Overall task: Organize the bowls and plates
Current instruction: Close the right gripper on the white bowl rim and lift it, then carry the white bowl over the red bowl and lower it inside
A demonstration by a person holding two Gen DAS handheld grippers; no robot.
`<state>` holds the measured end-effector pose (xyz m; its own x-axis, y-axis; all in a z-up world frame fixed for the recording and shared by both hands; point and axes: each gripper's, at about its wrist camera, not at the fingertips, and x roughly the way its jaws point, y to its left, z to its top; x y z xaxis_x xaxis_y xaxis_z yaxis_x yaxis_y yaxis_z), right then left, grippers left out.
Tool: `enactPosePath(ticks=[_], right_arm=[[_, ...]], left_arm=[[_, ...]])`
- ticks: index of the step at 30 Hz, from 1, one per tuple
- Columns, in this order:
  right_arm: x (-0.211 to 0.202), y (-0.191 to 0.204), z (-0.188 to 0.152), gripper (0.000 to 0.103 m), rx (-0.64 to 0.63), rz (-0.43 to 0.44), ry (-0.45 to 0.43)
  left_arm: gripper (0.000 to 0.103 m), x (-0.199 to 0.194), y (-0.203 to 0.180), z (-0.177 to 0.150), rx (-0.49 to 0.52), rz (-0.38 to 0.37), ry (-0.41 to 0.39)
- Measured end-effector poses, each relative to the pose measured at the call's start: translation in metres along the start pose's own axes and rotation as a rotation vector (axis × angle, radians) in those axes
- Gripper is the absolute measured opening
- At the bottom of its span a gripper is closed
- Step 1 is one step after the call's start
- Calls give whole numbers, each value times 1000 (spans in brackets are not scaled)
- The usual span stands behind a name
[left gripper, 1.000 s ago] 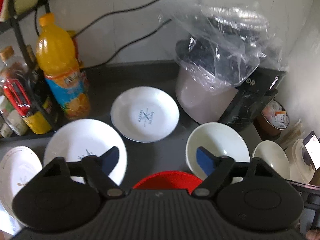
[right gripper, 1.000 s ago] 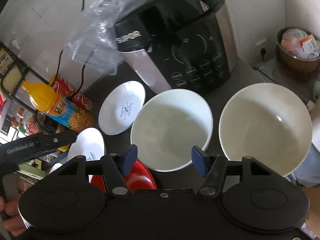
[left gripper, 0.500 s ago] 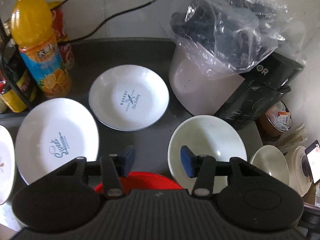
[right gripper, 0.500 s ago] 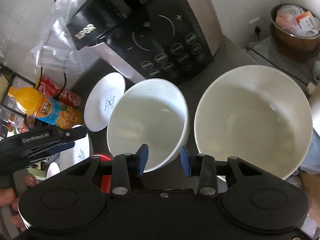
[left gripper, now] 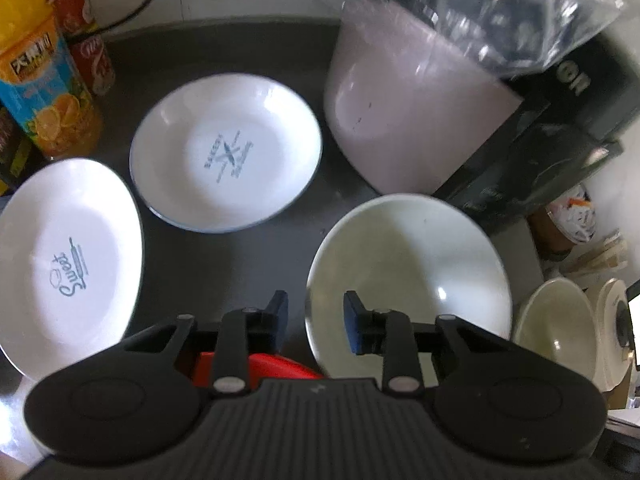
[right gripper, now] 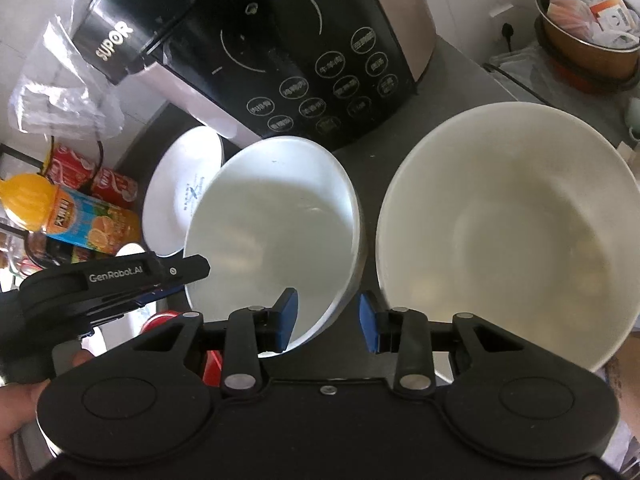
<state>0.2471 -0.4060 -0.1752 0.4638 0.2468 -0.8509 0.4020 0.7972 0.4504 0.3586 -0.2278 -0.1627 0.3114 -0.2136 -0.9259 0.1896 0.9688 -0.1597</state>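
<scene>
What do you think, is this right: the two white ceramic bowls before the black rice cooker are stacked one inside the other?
Not stacked: the right wrist view shows one white ceramic bowl beside the other bowl, before the black rice cooker.

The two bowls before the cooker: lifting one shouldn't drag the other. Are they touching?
Apart. The right wrist view shows a dark strip of countertop between the near rims of the left bowl and the right bowl.

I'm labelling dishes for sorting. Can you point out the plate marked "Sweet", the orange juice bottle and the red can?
Plate marked "Sweet" [left gripper: 68, 256]: left wrist view, on its printed centre.
Orange juice bottle [right gripper: 76, 216]: right wrist view, on its label.
Red can [left gripper: 86, 36]: left wrist view, on its side.
</scene>
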Motion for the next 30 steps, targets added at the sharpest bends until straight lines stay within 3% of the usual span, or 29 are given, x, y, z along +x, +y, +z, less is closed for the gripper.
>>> enactPosePath(ticks=[5, 10, 30], right_arm=[[5, 11, -3, 31, -52, -59, -21], [5, 12, -4, 18, -66, -105, -26], [-43, 31, -9, 18, -133, -77, -148]], left_arm=[[15, 14, -2, 1, 8, 7, 26], [9, 21, 0, 4, 12, 25, 30], [8, -26, 5, 8, 23, -66, -30]])
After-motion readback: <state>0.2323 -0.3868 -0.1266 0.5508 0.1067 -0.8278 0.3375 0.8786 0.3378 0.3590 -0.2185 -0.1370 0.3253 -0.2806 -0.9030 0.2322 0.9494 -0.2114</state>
